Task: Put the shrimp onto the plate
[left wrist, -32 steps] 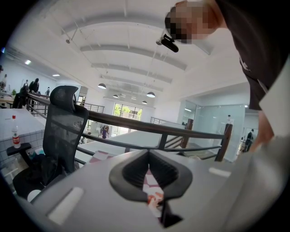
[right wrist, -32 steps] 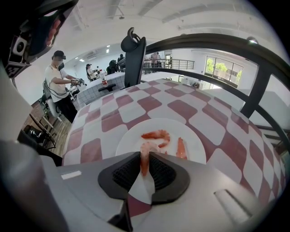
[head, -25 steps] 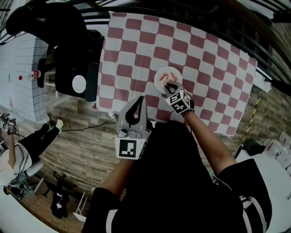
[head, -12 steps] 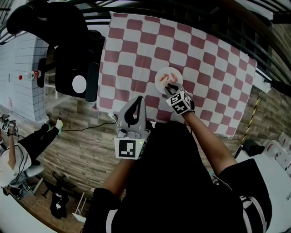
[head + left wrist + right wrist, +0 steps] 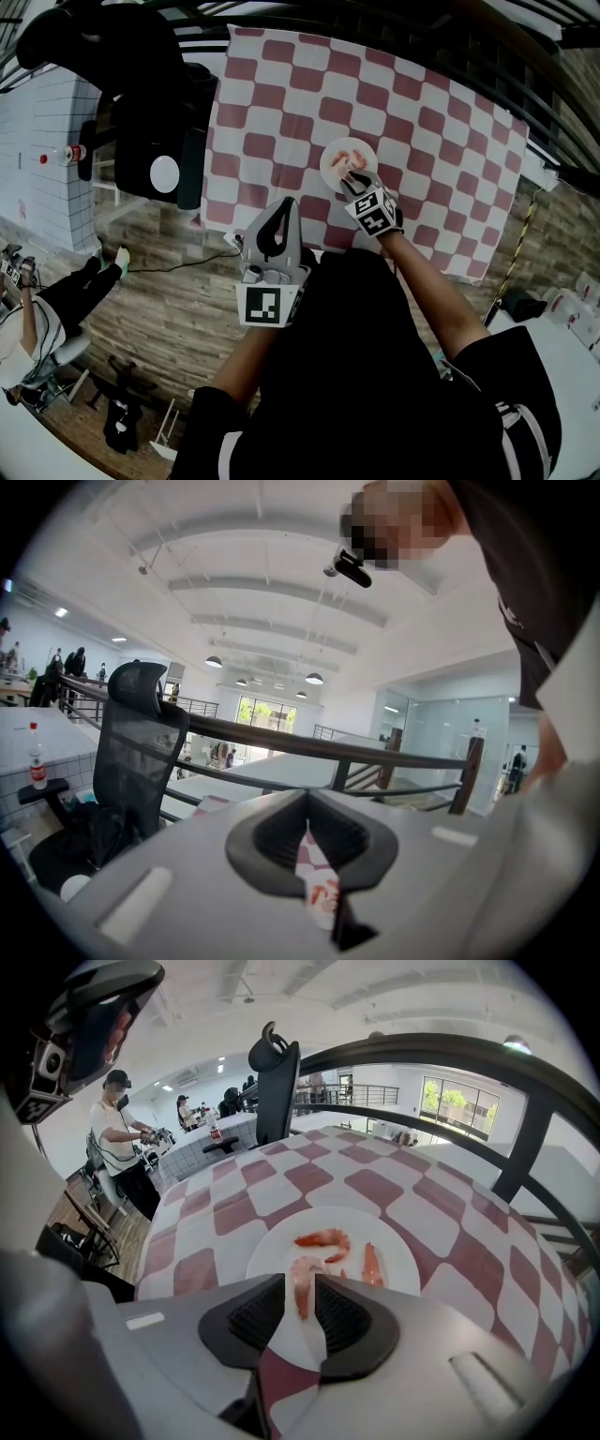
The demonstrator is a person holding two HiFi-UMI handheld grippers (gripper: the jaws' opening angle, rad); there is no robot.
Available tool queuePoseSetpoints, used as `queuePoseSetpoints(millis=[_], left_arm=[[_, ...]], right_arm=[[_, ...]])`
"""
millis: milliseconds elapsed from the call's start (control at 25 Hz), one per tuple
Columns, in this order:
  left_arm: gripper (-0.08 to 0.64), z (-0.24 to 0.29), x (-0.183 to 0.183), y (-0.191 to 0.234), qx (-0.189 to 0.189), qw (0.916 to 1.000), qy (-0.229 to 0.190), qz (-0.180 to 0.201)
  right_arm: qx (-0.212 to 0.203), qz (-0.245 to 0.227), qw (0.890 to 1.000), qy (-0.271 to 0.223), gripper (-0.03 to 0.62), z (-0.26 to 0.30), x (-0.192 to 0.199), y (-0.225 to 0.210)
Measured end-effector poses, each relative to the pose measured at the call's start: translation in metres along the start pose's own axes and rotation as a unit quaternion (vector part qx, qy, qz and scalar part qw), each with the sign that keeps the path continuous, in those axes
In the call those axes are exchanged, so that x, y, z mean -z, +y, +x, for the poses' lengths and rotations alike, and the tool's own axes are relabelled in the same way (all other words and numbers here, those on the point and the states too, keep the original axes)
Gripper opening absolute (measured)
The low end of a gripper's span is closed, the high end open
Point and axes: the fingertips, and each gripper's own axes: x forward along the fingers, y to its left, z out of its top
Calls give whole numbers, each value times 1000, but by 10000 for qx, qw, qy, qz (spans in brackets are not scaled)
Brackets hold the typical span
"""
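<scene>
A white plate point(image 5: 272, 1252) lies on the red-and-white checked cloth point(image 5: 422, 122). Two pink shrimp point(image 5: 323, 1238) point(image 5: 371, 1265) rest on it. A third shrimp point(image 5: 302, 1283) lies at the plate's near side, between the jaws of my right gripper point(image 5: 300, 1299). Those jaws are opening, and thin gaps show on both sides of the shrimp. In the head view the right gripper point(image 5: 352, 180) tips down onto the plate point(image 5: 330, 169). My left gripper point(image 5: 287, 206) hangs off the table's near edge with its jaws together and nothing in them point(image 5: 307, 834).
A black office chair point(image 5: 141, 122) stands left of the table, with a bottle point(image 5: 70, 154) on a tiled ledge beyond it. A dark railing point(image 5: 525, 1101) runs behind the table. A person point(image 5: 117, 1138) stands far off to the left. The floor is wood planks.
The right gripper has shifted very slightly over the plate. The left gripper has stayed where it was.
</scene>
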Motion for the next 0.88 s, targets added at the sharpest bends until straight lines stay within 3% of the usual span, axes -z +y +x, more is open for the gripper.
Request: queuePoseSetpoints(millis=[480,880], left_arm=[[9,-16,-4,-9,209,9997,-129,-35],[9,-51,-13,-21,601,9977,-291,88]], right_arm=[[172,184,9990,-357,95,-33,-13,4],[543,955,9883,-1062,74,-102,-41,16]])
